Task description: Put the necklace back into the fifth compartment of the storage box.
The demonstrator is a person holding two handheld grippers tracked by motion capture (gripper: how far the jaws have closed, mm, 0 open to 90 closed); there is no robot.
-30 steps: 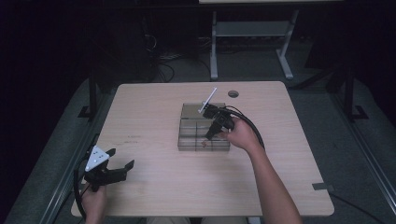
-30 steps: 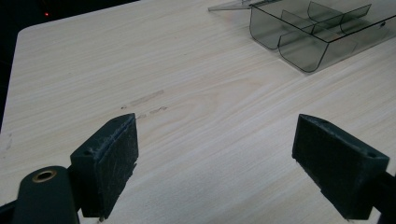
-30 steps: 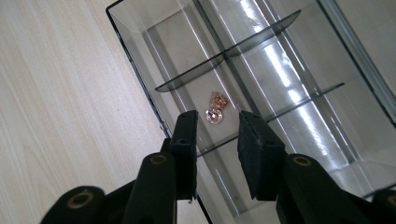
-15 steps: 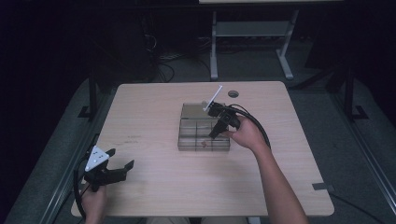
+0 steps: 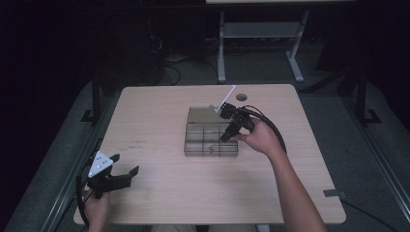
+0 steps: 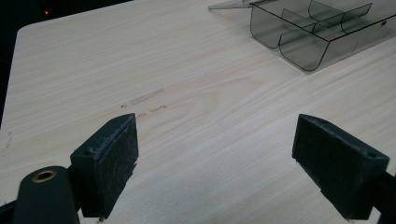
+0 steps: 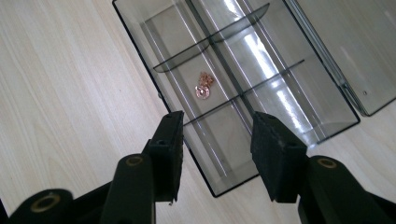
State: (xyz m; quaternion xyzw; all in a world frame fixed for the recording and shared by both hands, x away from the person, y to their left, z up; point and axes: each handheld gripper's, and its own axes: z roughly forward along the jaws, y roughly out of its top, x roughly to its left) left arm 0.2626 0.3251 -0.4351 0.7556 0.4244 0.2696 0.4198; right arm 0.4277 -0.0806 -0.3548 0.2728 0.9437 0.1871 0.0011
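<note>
A clear smoky plastic organizer box (image 5: 211, 137) sits near the middle of the light wooden table (image 5: 159, 121), its interior split by dividers into several compartments and its lid (image 5: 200, 115) folded flat open on the far side. In one middle compartment along the near row lies a small cluster of copper-coloured bits (image 7: 204, 85), one of them a little ring or washer; the compartments around it look bare. The right gripper (image 5: 231, 129) hangs just over the box's right end, tipped down toward it, with a white strip on top of it (image 5: 226, 99) slanting up and away; in the right gripper view its jaws stand parted with nothing between them, straddling the end of the box above the end compartment. The person's right hand (image 5: 258, 137) grips it from the right side. Well apart from all this, at the near left corner of the table, the left gripper (image 5: 126, 175) rests low in the left hand (image 5: 96, 209), jaws spread wide and empty over bare wood, the box off in the distance ahead of it.
</note>
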